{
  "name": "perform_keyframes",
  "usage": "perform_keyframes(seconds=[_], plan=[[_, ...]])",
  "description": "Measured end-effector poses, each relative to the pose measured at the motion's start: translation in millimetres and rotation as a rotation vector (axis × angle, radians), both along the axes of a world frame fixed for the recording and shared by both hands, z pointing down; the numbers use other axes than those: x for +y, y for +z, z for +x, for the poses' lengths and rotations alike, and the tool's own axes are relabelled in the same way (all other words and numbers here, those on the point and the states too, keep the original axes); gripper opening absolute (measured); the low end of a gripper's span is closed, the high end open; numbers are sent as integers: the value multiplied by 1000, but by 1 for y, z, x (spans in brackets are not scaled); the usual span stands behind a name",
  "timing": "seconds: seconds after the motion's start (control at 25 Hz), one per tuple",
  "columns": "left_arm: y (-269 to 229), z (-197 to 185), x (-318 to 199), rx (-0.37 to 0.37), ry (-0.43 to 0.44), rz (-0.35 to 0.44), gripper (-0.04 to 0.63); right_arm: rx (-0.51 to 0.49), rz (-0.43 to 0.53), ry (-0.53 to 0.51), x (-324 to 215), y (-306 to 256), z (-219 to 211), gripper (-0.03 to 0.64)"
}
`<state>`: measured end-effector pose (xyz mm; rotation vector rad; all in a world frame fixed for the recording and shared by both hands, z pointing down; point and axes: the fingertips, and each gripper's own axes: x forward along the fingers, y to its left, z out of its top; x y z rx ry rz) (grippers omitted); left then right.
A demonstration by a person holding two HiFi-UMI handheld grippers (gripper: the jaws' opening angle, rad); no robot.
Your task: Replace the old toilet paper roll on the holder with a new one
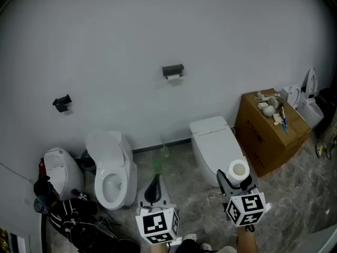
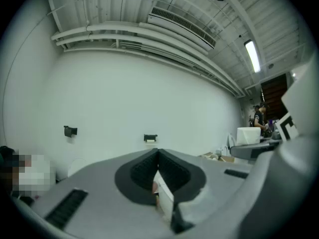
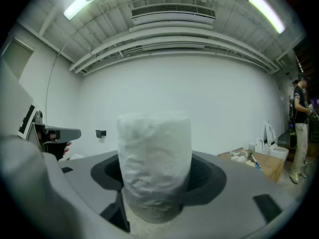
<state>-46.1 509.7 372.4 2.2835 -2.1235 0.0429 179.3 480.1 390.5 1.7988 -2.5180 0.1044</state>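
- Right gripper (image 1: pixel 237 182), lower right, clasps an upright roll (image 3: pixel 154 163).
- Left gripper (image 2: pixel 158 158) is clenched; white sliver (image 2: pixel 163 194), perhaps paper, at its seam.
- Holder (image 1: pixel 172 70) sits upper centre.

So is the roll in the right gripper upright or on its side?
Upright. The toilet paper roll stands tall between the jaws of the right gripper; the head view shows its hollow core facing up.

White wall (image 1: pixel 158 20) stood over grey marbled floor (image 1: pixel 300 194); open toilet (image 1: pixel 111 167), closed toilet (image 1: pixel 215 141), cardboard box (image 1: pixel 260 136) holding perhaps fittings.
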Motion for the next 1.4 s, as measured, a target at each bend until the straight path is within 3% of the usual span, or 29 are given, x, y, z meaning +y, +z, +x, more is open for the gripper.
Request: perform_keyframes(seconds=[0.4,0.8,1.08,1.4], plan=[[-7,-4,-5,-13,4,0,2,-3,-6,-4,-7,-4,-5,314],[-20,-2,-12,-29,10,64,3,-14,6,1,-15,-6,-1,314],[-23,-11,-32,-74,13,72,81,-8,14,-5,-31,-12,-13,314],[-12,-32,-57,-66,13,66,161,-8,25,4,-47,-9,-34,314]])
